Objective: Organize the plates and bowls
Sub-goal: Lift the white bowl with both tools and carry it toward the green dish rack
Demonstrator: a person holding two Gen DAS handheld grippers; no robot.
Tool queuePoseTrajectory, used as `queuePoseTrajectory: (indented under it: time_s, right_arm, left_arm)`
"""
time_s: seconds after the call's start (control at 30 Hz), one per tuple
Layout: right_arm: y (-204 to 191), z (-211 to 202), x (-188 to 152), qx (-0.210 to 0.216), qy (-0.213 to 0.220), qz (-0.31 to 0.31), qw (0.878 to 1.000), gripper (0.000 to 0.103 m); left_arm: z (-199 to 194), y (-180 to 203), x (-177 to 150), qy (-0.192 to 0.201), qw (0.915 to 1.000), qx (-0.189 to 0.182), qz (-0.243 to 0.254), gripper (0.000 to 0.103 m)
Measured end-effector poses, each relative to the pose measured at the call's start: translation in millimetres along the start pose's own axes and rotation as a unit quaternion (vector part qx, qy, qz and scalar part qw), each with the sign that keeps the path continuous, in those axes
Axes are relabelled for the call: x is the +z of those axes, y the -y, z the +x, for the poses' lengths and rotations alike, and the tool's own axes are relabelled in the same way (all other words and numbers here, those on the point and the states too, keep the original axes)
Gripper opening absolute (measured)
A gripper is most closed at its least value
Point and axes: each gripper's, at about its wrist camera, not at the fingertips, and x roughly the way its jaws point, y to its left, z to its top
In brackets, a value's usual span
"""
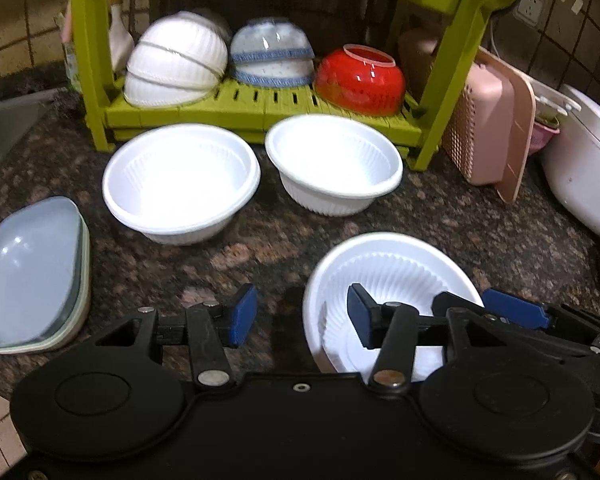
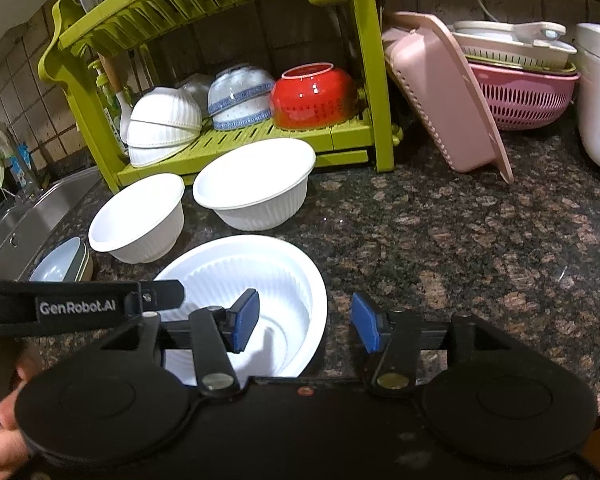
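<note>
Both grippers spread wide over one ribbed white bowl.

The left gripper (image 1: 302,314) straddles the near bowl (image 1: 384,276) rim, holding nothing; the right gripper (image 2: 305,322) likewise, its body hiding the bowl's near edge. Two more white bowls (image 1: 182,182) sit toward twelve o'clock before the green rack (image 1: 260,108).

Two wrist views, both low and close over the speckled brown granite worktop (image 1: 440,216).
Each faces the lime-green plastic dish rack (image 2: 364,80); both share the nearest ribbed white plastic bowl (image 1: 380,272) and rack.
</note>
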Motion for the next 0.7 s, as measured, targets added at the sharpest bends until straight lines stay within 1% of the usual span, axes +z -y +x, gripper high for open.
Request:
queuePoseTrajectory:
  time_s: [0.1, 0.2, 0.33, 0.47, 0.6, 0.7]
  right_arm:
    - [0, -3, 1, 0.000, 0.010, 0.002, 1.000, 0.056]
    - [0, -7, 3, -0.002, 0.024, 0.004, 1.000, 0.058]
    - [0, -14, 6, -0.006, 0.056, 0.009, 0.998, 0.059]
    - [2, -19, 12, 0.004, 0.083, 0.025, 0.996, 0.058]
    - [3, -18, 27, 0.002, 0.083, 0.034, 0.996, 0.059]
    - [2, -17, 41, 0.008, 0.072, 0.028, 0.997, 0.059]
  left_arm:
    - [-8, -3, 4, 0.022, 0.9997, 0.014, 0.003, 0.057]
    - [-16, -8, 8, 0.045, 0.9988, 0.018, -0.003, 0.057]
    - [-24, -20, 17, 0.058, 0.9981, 0.009, -0.020, 0.057]
    - [-25, -31, 24, 0.066, 0.9968, 0.009, -0.043, 0.057]
    - [-21, -37, 31, 0.064, 0.9958, 0.011, -0.065, 0.057]
    - [-19, -38, 39, 0.060, 0.9959, 0.015, -0.066, 0.057]
